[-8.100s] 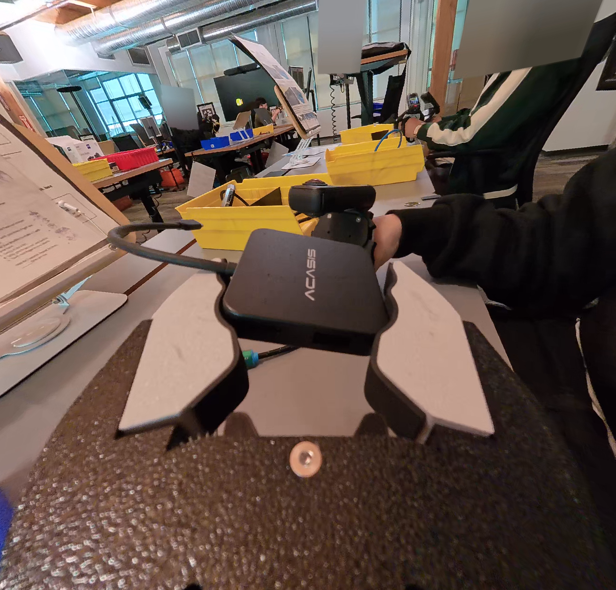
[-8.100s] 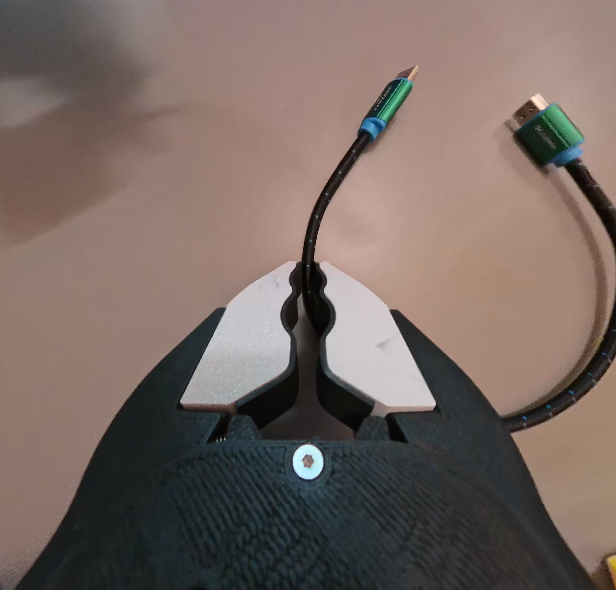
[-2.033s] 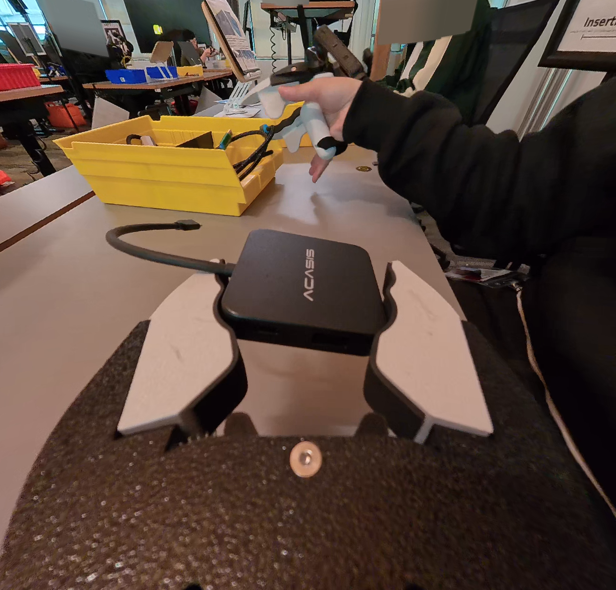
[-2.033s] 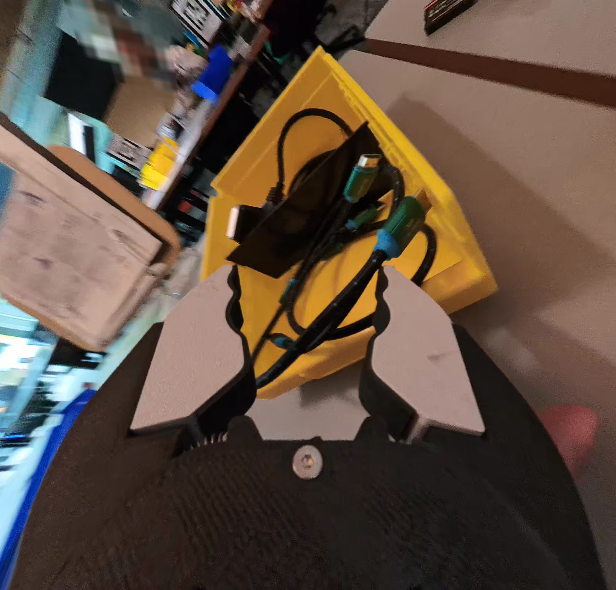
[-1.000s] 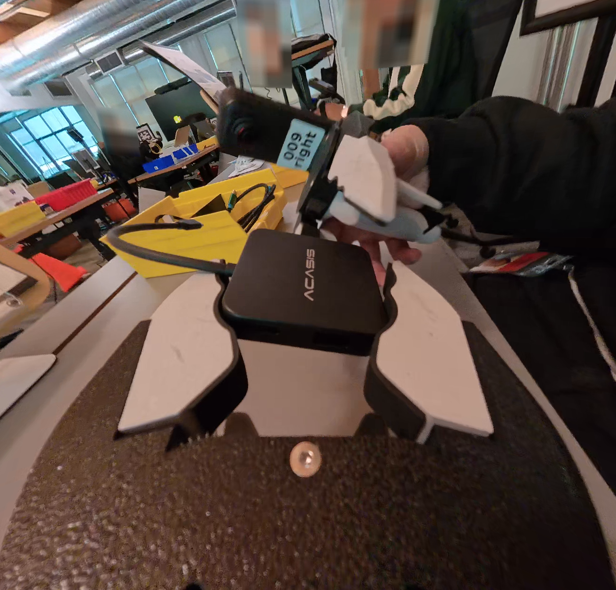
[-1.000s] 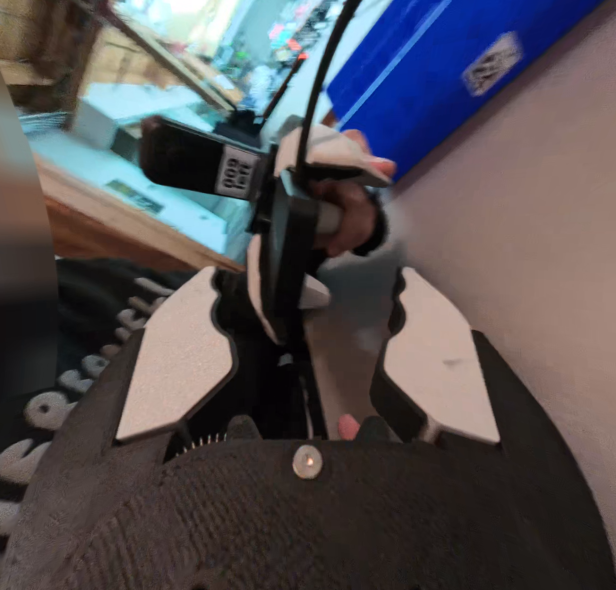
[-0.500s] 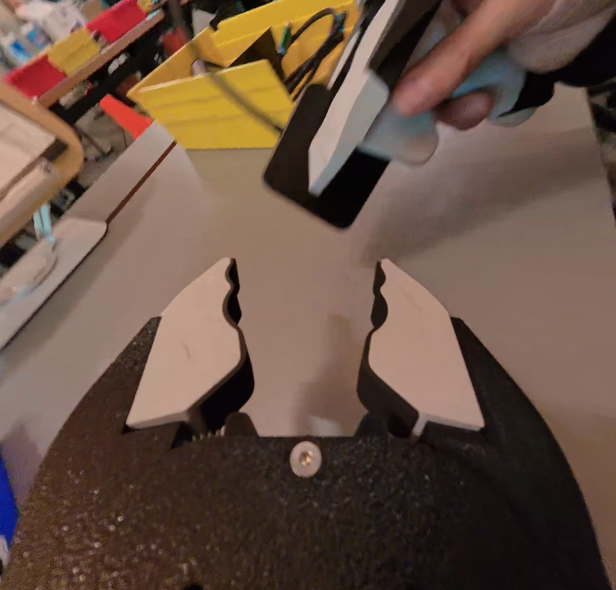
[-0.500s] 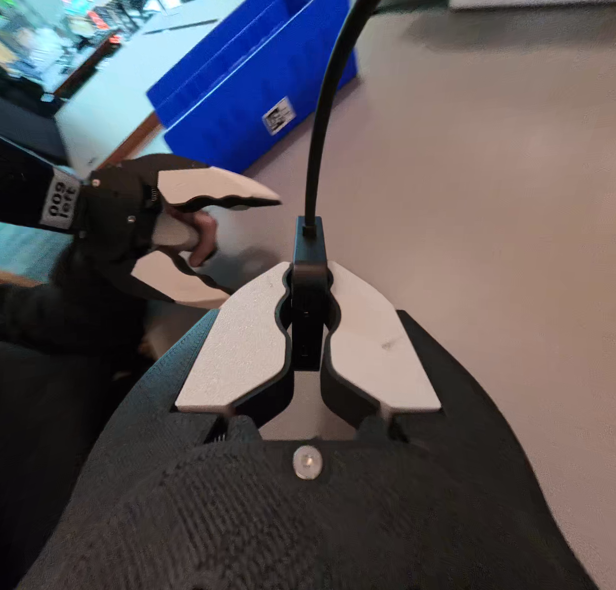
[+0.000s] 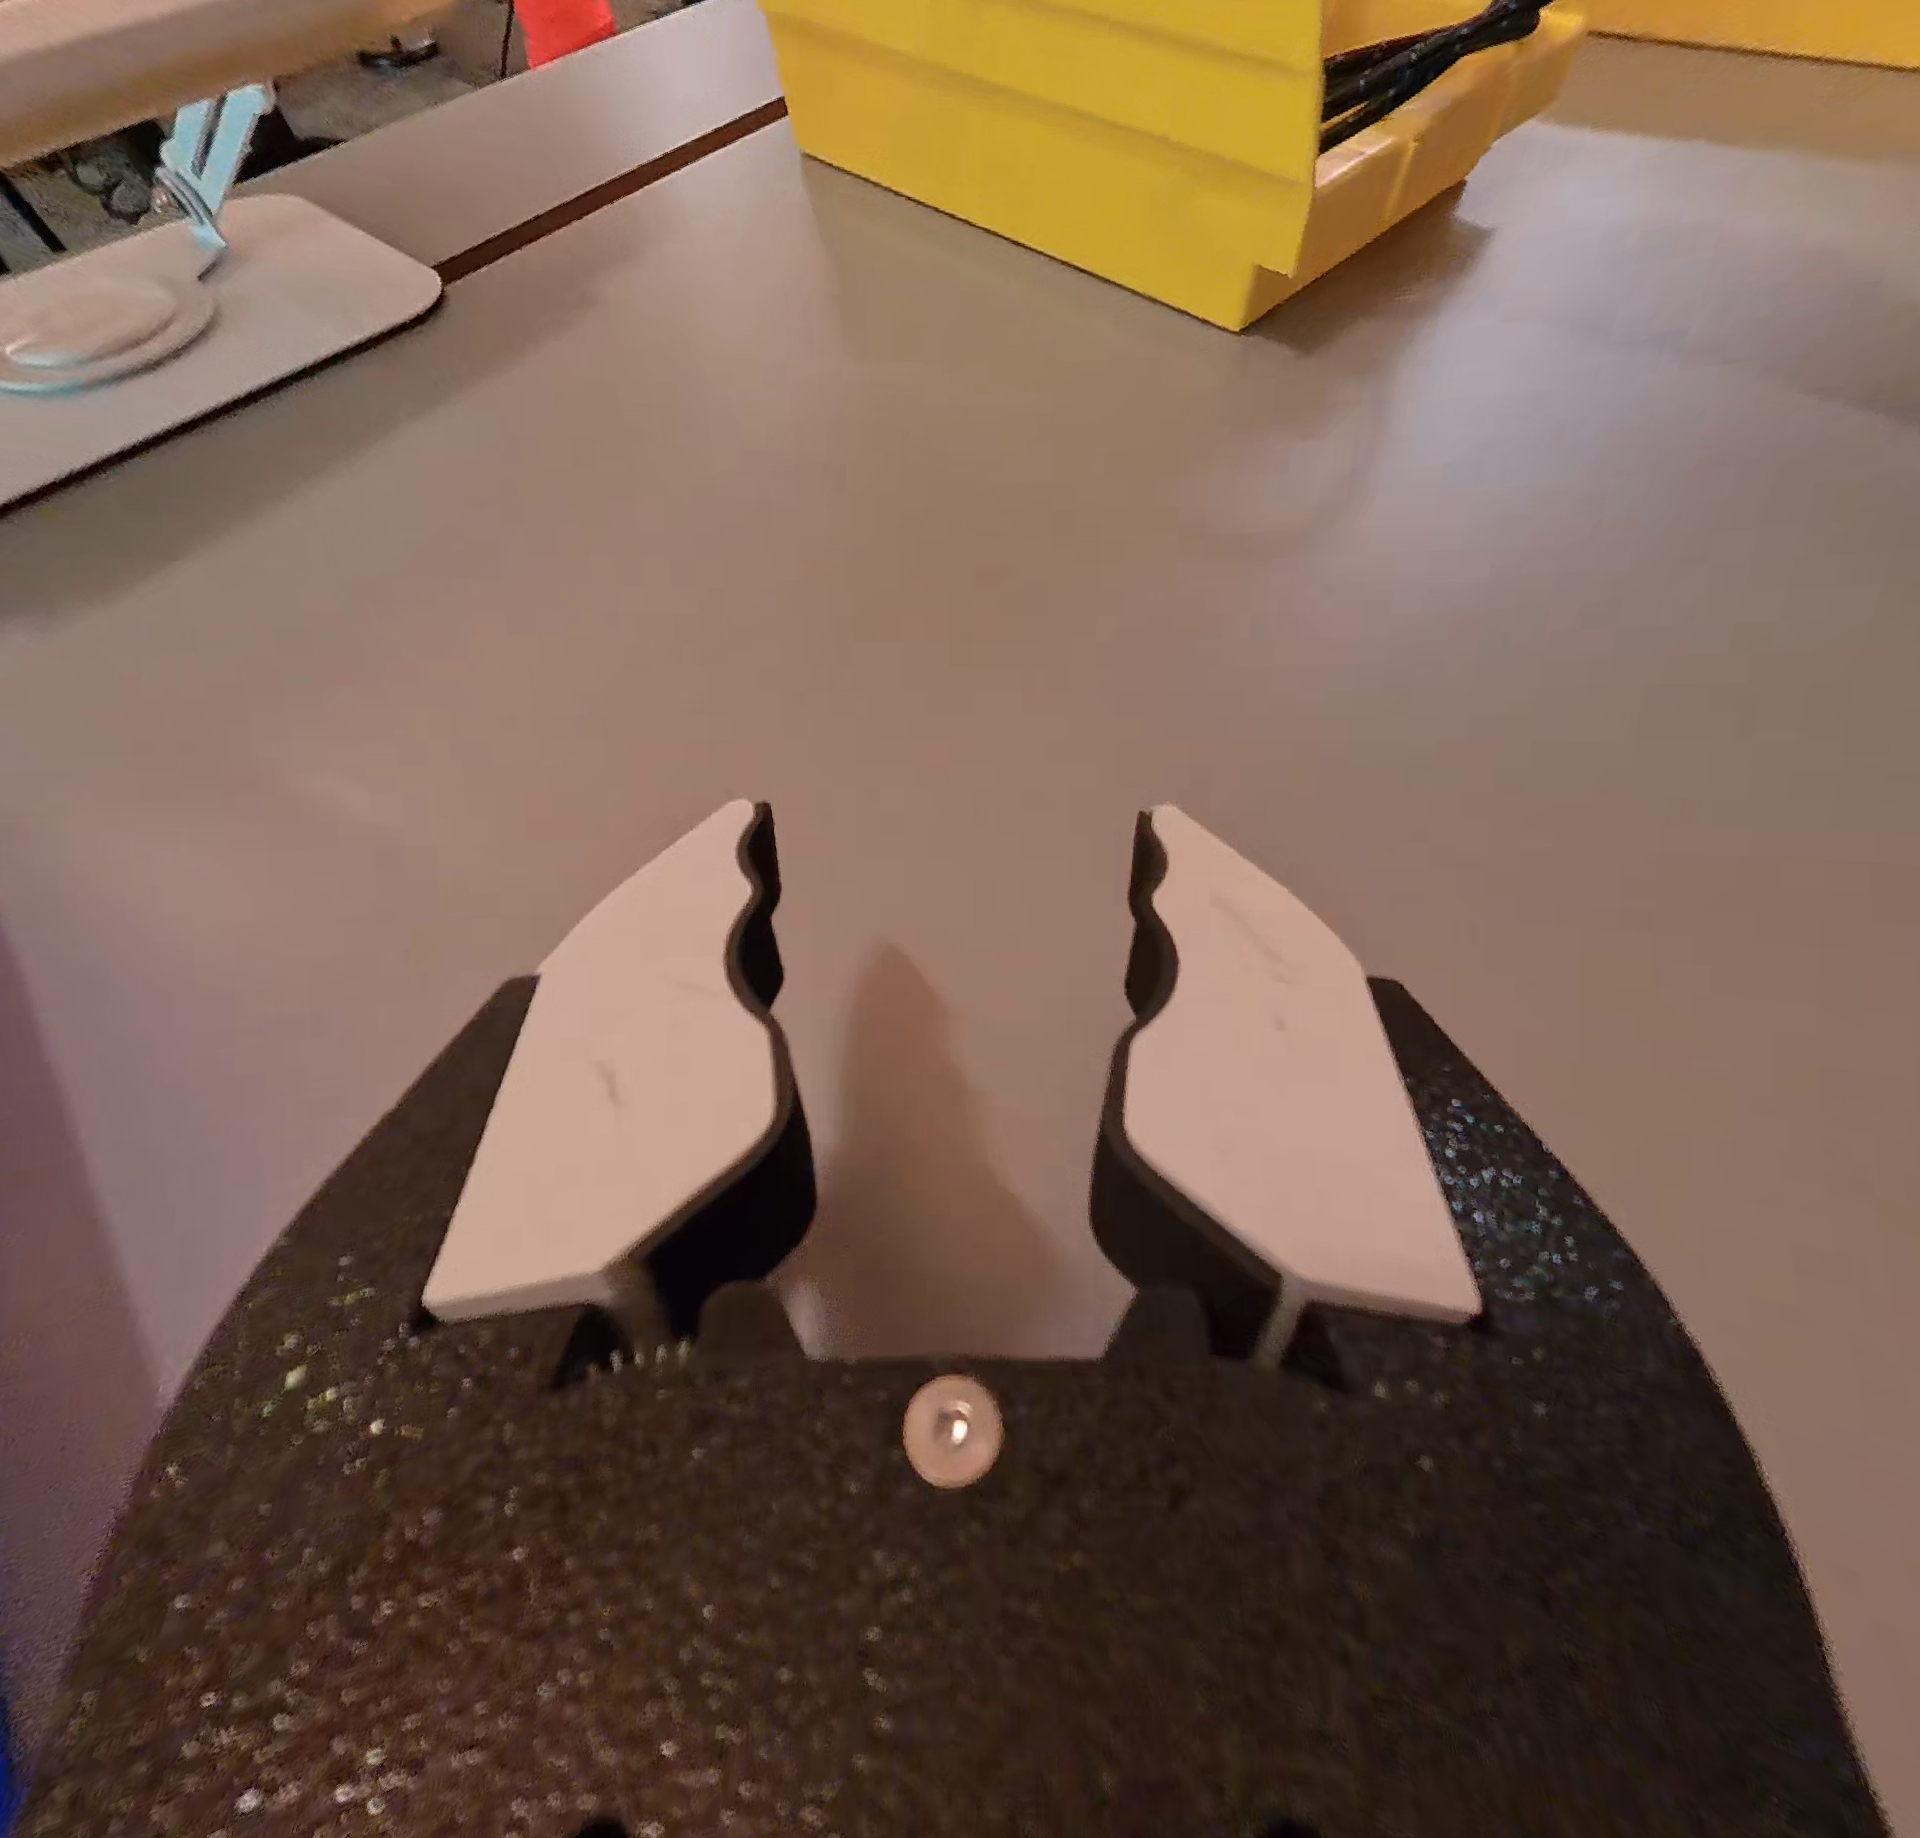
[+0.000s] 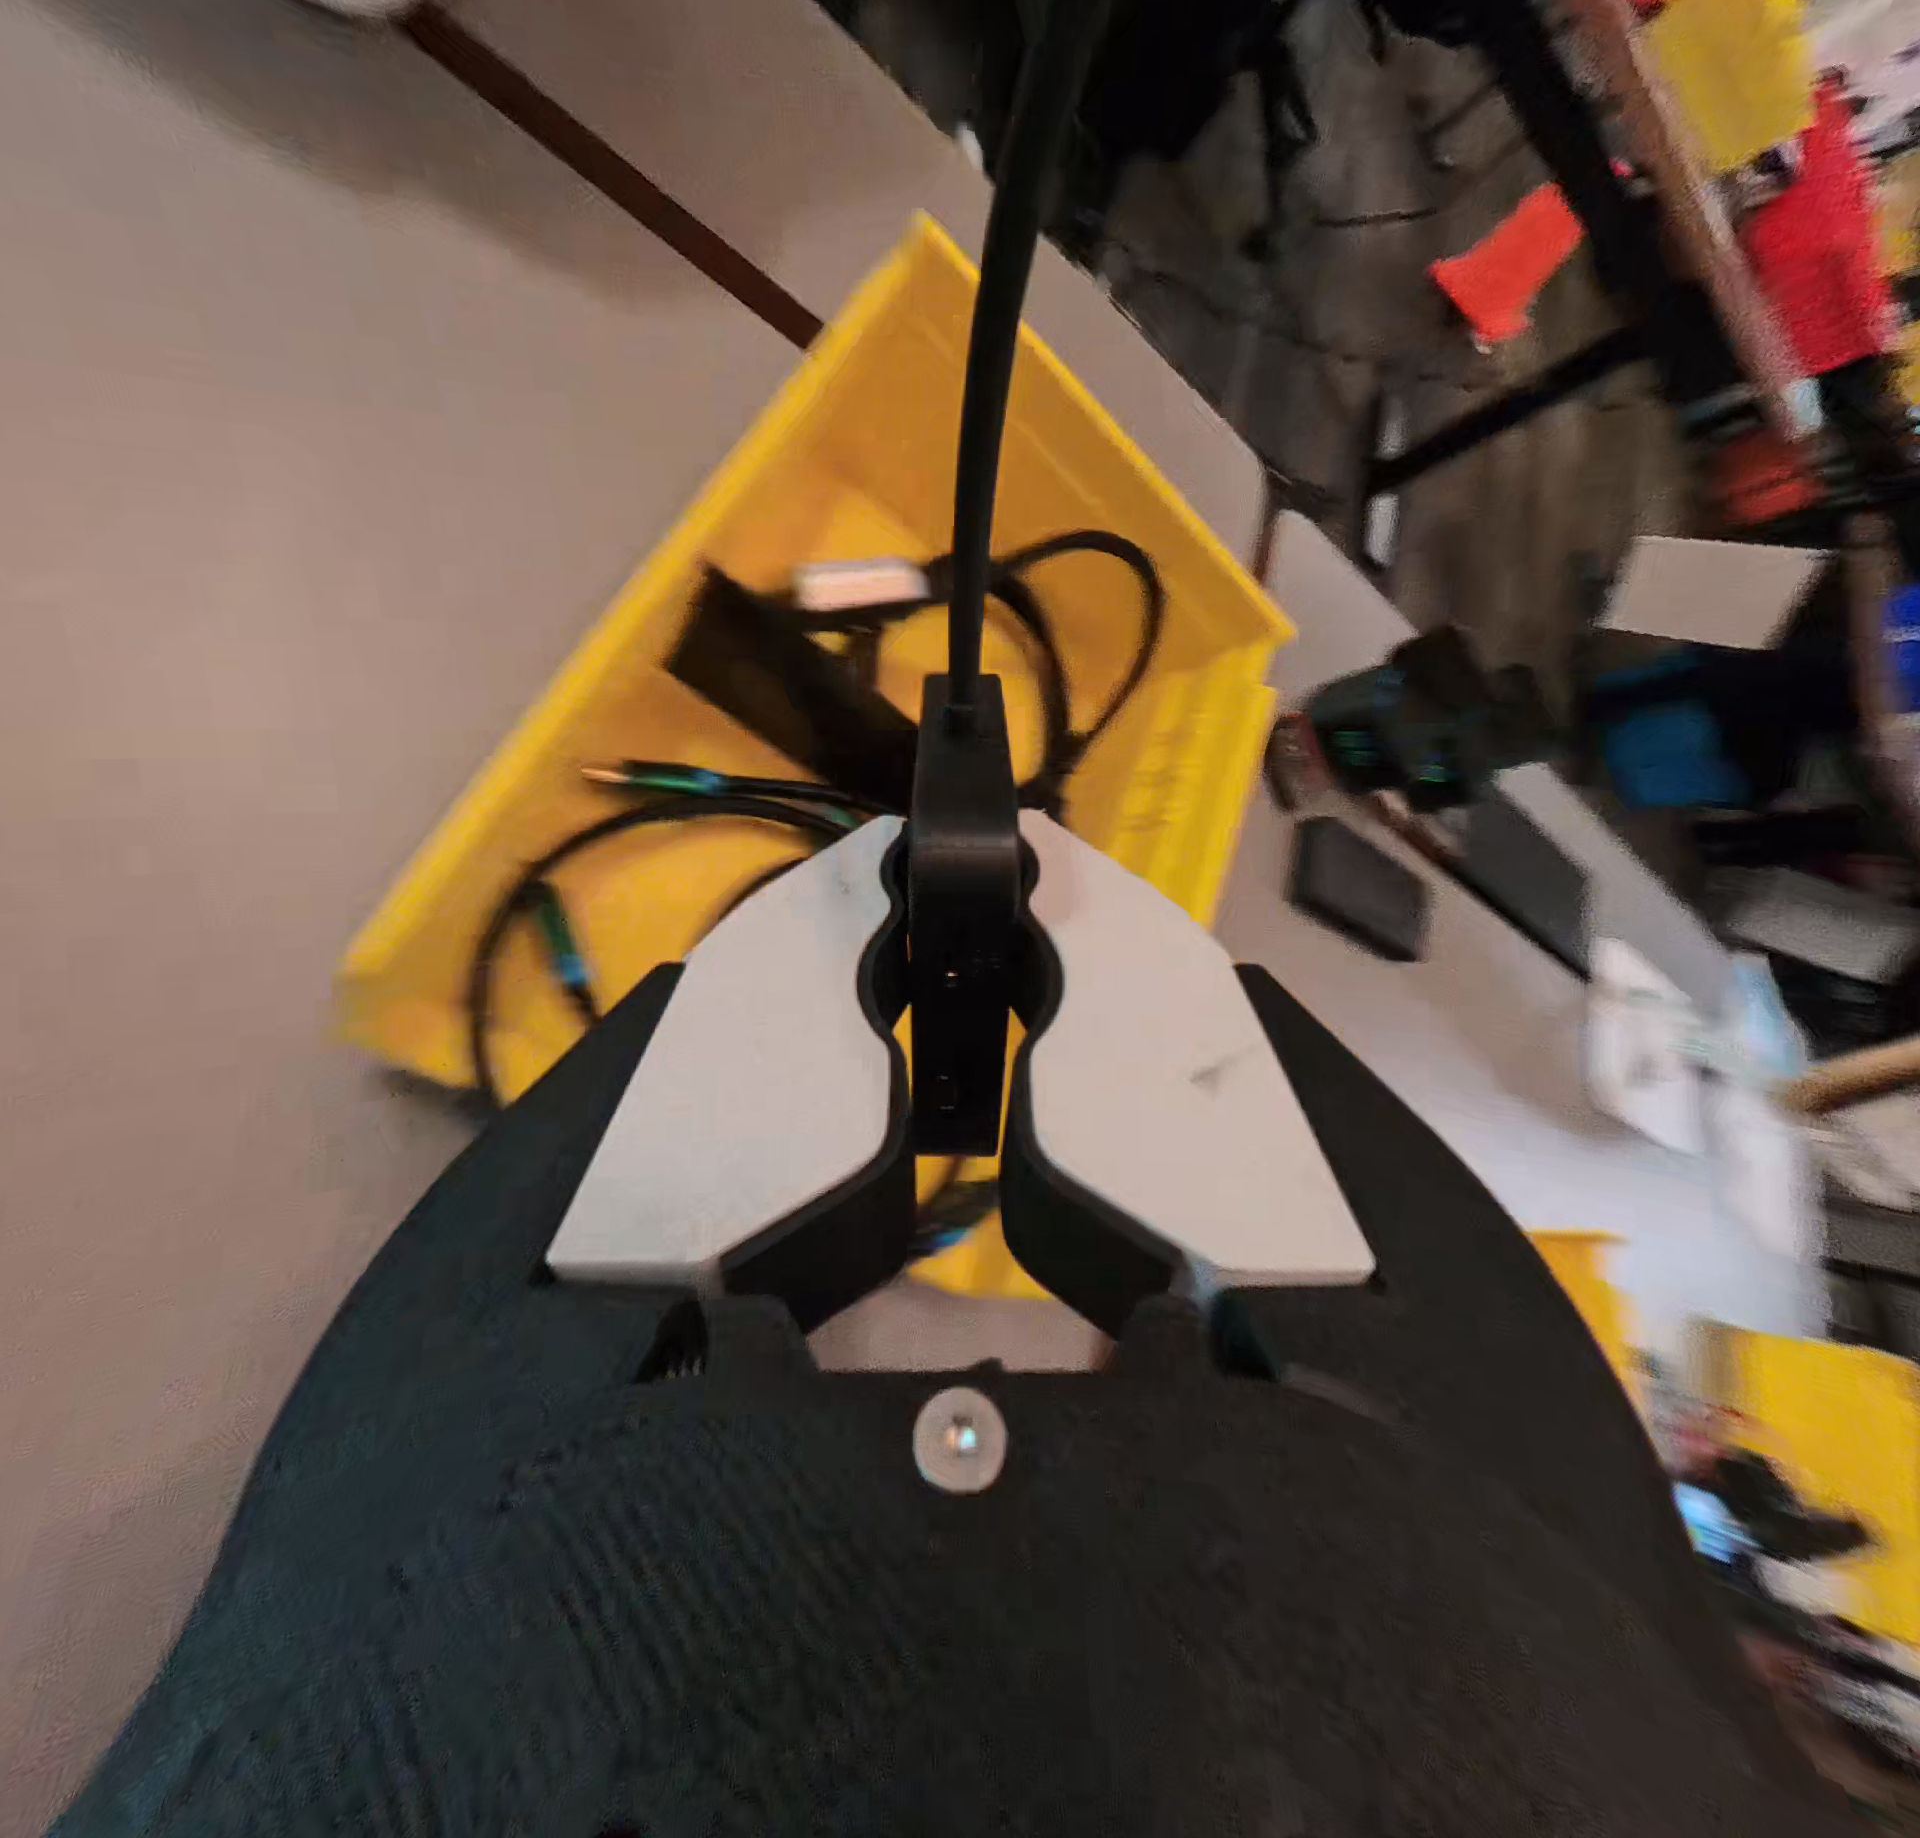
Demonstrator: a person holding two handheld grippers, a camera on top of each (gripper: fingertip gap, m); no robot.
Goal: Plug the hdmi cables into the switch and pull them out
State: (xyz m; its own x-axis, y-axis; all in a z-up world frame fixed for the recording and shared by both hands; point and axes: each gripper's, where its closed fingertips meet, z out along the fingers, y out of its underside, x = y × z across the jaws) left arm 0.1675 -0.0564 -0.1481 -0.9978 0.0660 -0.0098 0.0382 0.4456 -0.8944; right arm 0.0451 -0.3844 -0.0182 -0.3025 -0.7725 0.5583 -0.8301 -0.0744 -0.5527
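The right gripper [image 10: 958,843] pinches the flat black switch [image 10: 958,915] edge-on, its cable [image 10: 987,417] curving up, above a yellow plastic bin [image 10: 831,500] holding loose black cables [image 10: 1081,625]. The left gripper [image 9: 951,832] gapes wide, empty, over the smooth grey table [image 9: 935,541]

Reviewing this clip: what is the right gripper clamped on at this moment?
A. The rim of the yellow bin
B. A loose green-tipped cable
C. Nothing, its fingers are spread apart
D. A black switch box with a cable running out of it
D: in the right wrist view the right gripper is shut on the black switch, whose cable runs away above the yellow bin.
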